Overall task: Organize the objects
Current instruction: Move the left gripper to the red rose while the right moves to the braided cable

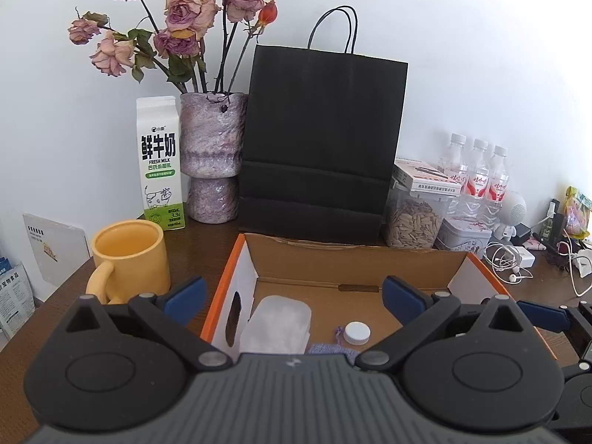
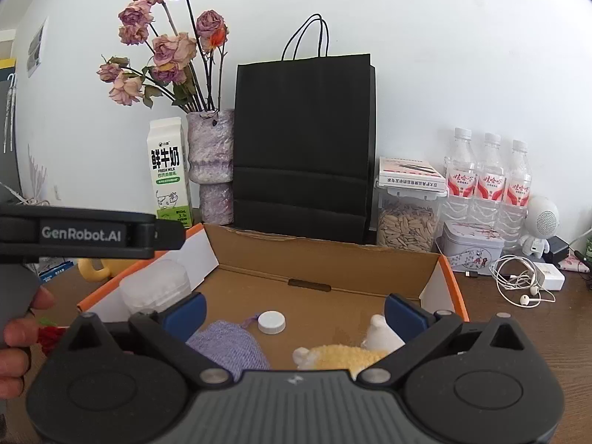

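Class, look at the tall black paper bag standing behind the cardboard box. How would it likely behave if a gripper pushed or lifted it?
The black paper bag stands tall and narrow against the wall, so a push high up would probably tip it. Its paper sides look thin and creased, likely to buckle under a squeeze. The thin cord handles seem floppy, so lifting by them may let it swing.

Open cardboard box [image 2: 325,259] with orange rim and white side walls, standing on the dark wooden table [image 2: 518,336], top open; inside, on the brown floor: translucent frosted plastic container [image 1: 277,323] against the left wall, lid on; small white round cap [image 2: 271,322] lying flat near the middle; lavender knitted pouch [image 2: 229,347] just beside the cap, nearer the camera; yellow fluffy plush toy [image 2: 340,357] with white parts at the near right, partly hidden.
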`<state>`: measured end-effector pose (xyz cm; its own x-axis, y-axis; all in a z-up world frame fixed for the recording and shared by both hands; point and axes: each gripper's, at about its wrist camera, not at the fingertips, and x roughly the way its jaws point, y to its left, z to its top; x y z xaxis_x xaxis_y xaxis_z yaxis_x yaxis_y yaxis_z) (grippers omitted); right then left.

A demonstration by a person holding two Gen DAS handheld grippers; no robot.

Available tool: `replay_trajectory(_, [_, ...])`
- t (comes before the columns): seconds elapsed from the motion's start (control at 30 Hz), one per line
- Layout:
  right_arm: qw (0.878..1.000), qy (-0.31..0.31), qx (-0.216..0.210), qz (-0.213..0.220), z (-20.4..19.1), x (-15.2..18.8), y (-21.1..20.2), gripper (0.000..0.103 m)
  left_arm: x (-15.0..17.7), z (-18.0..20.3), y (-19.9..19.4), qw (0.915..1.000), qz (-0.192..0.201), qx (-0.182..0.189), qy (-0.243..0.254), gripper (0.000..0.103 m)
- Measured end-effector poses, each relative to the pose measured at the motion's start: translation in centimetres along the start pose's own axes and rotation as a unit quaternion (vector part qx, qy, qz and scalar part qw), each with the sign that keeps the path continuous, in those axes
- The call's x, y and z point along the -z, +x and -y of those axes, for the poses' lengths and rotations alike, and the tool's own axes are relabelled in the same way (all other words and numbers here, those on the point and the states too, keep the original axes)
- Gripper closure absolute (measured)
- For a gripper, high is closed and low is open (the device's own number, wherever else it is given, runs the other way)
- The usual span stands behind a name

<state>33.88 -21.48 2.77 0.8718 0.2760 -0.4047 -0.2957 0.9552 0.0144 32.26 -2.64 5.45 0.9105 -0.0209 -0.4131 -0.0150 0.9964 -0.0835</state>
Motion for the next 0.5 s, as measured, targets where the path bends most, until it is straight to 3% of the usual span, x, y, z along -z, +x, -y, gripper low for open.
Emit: replay_trajectory(0.5, [0.999,0.022,0.011,-0.023,-1.0,4.2,-8.0,0.000,3.6,-5.6,-8.0,0.9979,-0.017,-0.062,0.001,0.000])
